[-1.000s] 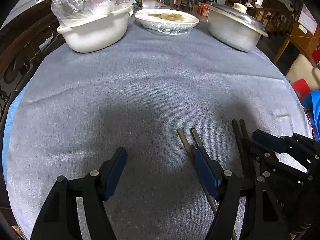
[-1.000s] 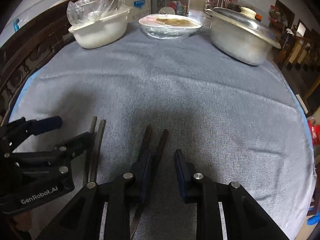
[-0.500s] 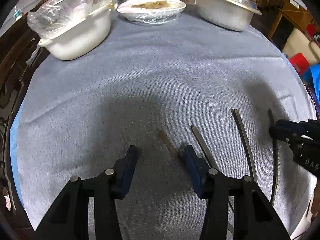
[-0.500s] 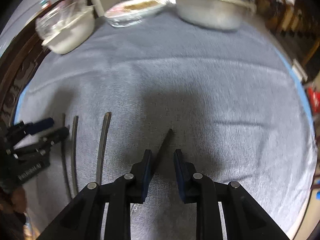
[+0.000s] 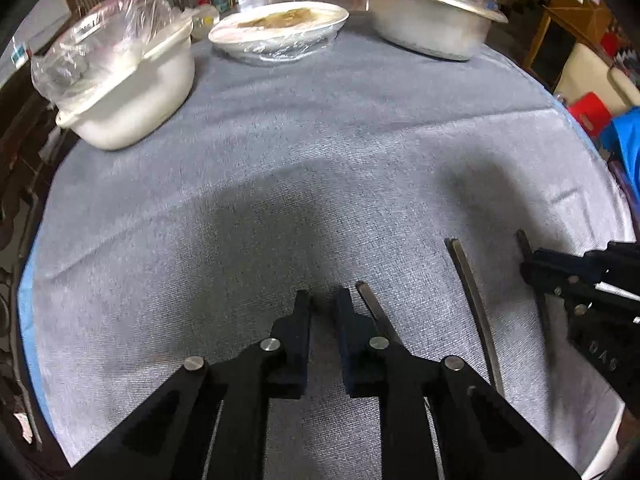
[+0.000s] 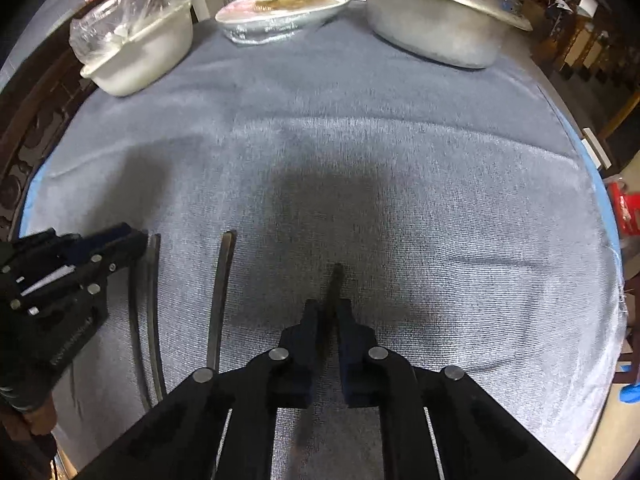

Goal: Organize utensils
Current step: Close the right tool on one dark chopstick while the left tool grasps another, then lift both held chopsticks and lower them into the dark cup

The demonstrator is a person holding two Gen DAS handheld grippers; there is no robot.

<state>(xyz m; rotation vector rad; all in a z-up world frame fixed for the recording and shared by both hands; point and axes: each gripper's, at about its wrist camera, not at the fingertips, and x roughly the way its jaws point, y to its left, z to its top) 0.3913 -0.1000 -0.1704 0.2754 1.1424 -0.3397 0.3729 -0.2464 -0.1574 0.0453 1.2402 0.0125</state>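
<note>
Several dark chopsticks lie near the front edge of the grey tablecloth. In the right wrist view my right gripper (image 6: 327, 308) is shut on one dark chopstick (image 6: 335, 280), whose tip sticks out ahead of the fingertips. Another chopstick (image 6: 221, 296) lies to its left, and a pair (image 6: 150, 304) lies further left beside my left gripper (image 6: 120, 240). In the left wrist view my left gripper (image 5: 322, 300) has its jaws nearly closed with a narrow gap; I see nothing between them. A chopstick (image 5: 374, 308) lies just right of its right finger, another (image 5: 472, 300) further right.
A white tub with a plastic bag (image 5: 128, 76) stands at the back left, a wrapped white dish of food (image 5: 280, 28) at the back middle and a lidded metal pot (image 5: 432, 20) at the back right. The tablecloth's edge (image 5: 616, 200) curves along the right.
Both grippers have closed from open. The right one has taken hold of a chopstick and moved it right, apart from the others. The left one has moved left of its chopstick.
</note>
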